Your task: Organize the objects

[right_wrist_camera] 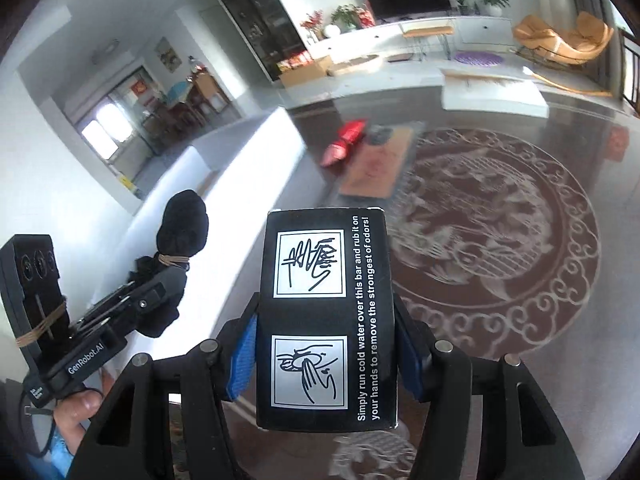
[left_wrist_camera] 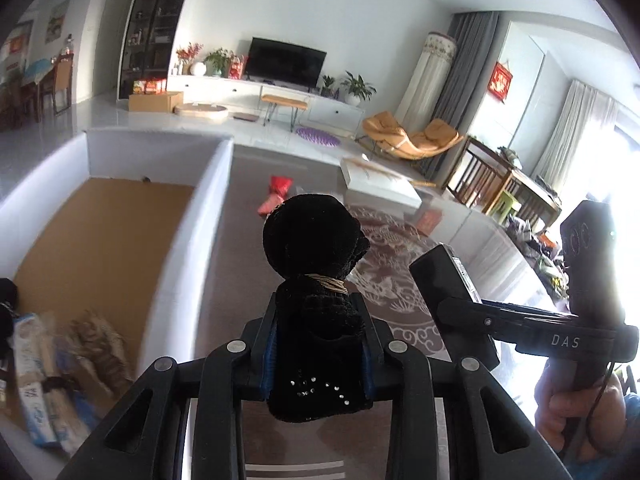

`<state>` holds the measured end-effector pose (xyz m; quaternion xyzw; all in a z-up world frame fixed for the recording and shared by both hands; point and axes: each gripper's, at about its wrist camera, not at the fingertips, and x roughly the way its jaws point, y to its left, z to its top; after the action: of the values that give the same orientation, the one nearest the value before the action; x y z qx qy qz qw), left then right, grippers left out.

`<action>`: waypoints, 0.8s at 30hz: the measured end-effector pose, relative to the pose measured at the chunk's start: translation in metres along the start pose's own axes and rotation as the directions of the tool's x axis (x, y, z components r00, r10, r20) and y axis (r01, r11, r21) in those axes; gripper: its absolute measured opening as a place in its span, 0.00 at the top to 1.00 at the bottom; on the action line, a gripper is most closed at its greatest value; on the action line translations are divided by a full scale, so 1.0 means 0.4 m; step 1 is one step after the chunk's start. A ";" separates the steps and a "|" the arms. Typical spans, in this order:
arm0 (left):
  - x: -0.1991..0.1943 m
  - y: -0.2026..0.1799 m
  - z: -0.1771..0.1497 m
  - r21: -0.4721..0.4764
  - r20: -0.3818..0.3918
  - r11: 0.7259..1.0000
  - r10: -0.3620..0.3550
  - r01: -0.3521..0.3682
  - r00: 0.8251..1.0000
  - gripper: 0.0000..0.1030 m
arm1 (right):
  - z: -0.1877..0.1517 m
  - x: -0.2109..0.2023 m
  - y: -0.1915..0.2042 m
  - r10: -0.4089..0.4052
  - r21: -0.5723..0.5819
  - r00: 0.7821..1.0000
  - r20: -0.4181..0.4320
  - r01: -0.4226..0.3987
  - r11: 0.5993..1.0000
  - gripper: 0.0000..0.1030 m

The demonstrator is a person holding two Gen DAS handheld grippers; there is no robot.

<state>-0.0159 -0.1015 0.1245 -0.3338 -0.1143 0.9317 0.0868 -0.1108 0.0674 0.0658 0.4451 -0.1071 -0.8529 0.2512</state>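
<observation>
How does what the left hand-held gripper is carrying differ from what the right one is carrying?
The left hand-held gripper holds a soft black cloth bundle tied with a rubber band; the right hand-held gripper holds a rigid black box with white printed text and hand-washing drawings. The bundle is rounded and lumpy, the box flat-sided. Both are black and clamped between the fingers.

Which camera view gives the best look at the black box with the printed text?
The right wrist view: the black box fills the centre, held between the right gripper fingers, with drawings and text readable. In the left wrist view the box appears only at an angle, its print unreadable.
</observation>
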 end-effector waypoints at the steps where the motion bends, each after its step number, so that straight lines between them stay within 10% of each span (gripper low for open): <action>1: -0.036 0.032 0.012 -0.005 0.023 1.000 0.031 -0.031 0.999 0.70 | 0.013 0.002 0.058 0.045 -0.023 0.999 0.006 -0.045 0.999 0.43; 9: -0.170 0.421 0.017 -0.174 -0.024 0.920 0.352 -0.351 0.936 0.66 | 0.011 0.181 0.510 0.258 -0.251 0.959 -0.118 -0.280 0.927 0.42; 12: -0.134 0.518 -0.021 -0.179 -0.157 0.857 0.460 -0.484 0.874 0.31 | -0.013 0.272 0.594 0.263 -0.287 0.949 -0.174 -0.304 0.908 0.33; 14: -0.135 0.545 -0.051 -0.193 -0.182 0.830 0.493 -0.523 0.851 0.25 | -0.025 0.321 0.612 0.267 -0.268 0.934 -0.239 -0.328 0.906 0.24; 19: -0.151 0.504 -0.083 -0.215 -0.116 0.844 0.477 -0.491 0.871 0.25 | -0.037 0.236 0.494 0.253 -0.272 0.964 -0.081 -0.265 0.925 0.07; 24: -0.164 0.344 -0.070 -0.140 -0.004 0.926 0.353 -0.350 0.936 0.25 | -0.089 0.163 0.198 -0.025 -0.233 0.997 0.076 0.042 0.972 0.00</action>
<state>0.0402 -0.2448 0.1055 -0.3440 -0.1180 0.9255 -0.1060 -0.0868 -0.0328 0.0314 0.3830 -0.0073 -0.8792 0.2832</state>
